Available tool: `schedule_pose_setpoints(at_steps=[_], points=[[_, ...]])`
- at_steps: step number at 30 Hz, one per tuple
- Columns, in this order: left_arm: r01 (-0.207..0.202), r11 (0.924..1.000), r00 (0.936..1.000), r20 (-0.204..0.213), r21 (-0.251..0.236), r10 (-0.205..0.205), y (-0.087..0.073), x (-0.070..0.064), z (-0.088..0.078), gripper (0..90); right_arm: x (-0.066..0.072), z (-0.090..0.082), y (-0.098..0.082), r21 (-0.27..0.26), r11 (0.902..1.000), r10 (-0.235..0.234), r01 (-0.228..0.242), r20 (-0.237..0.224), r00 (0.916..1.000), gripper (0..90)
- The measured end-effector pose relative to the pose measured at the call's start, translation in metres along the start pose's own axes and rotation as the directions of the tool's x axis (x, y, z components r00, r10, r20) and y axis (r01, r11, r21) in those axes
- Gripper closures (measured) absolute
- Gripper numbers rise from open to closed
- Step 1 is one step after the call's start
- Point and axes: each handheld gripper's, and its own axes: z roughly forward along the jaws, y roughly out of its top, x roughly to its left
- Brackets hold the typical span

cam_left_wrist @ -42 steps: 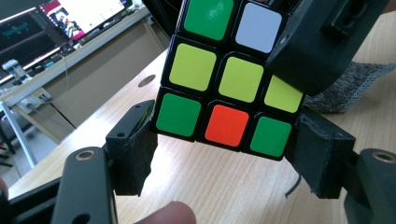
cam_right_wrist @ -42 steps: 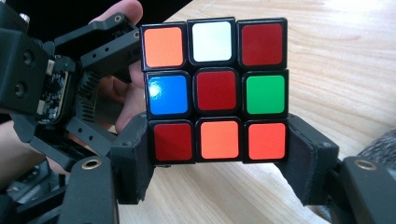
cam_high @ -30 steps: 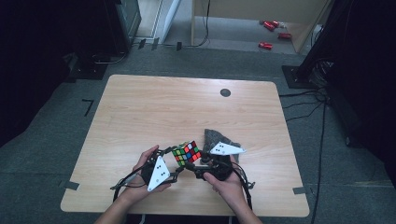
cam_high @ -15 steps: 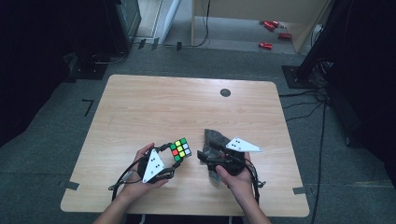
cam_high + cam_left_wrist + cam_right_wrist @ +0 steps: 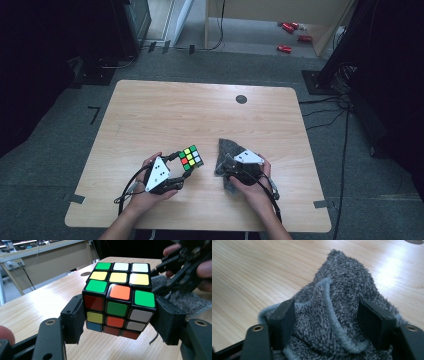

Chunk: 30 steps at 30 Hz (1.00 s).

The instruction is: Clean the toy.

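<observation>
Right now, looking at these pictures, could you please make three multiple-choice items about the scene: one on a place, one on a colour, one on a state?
1. Where does the grey cloth lie?
A. on the floor
B. on the table, at the right gripper
C. on top of the cube

2. What colour is the middle sticker on the top face of the puzzle cube?
A. yellow
B. blue
C. red

3. How is the cube held?
A. lying free on the table
B. in a bare hand
C. clamped between the jaws of the left gripper

Answers: 1 B, the high view shows it beside that hand; 2 A, the left gripper view shows yellow; 3 C, both pads press its sides.
</observation>
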Motion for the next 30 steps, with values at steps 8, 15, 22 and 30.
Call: schedule_pose_setpoints(at_steps=[8,15,22,30], points=[[0.015,0.9999,0.9999,-0.002,0.008,-0.015,0.000,0.001,0.000,34.3,-0.005,0.005,-0.007,-0.003,0.9997,0.025,-0.025,-0.015,0.9996,52.5],[0.016,0.9995,0.9999,-0.007,0.028,-0.016,0.000,-0.001,0.001,34.4,-0.005,-0.009,-0.001,-0.090,0.9952,0.035,-0.040,-0.063,0.9974,71.0],[0.008,0.9991,0.9997,0.023,0.042,-0.009,0.005,-0.008,0.003,34.4,0.024,-0.049,0.028,-0.319,0.9468,-0.027,-0.042,-0.211,0.9772,71.0],[-0.010,0.9948,0.9993,0.038,0.101,0.006,0.011,-0.022,0.011,34.4,0.064,-0.069,0.047,-0.348,0.9366,-0.136,0.044,-0.244,0.9602,70.4]])
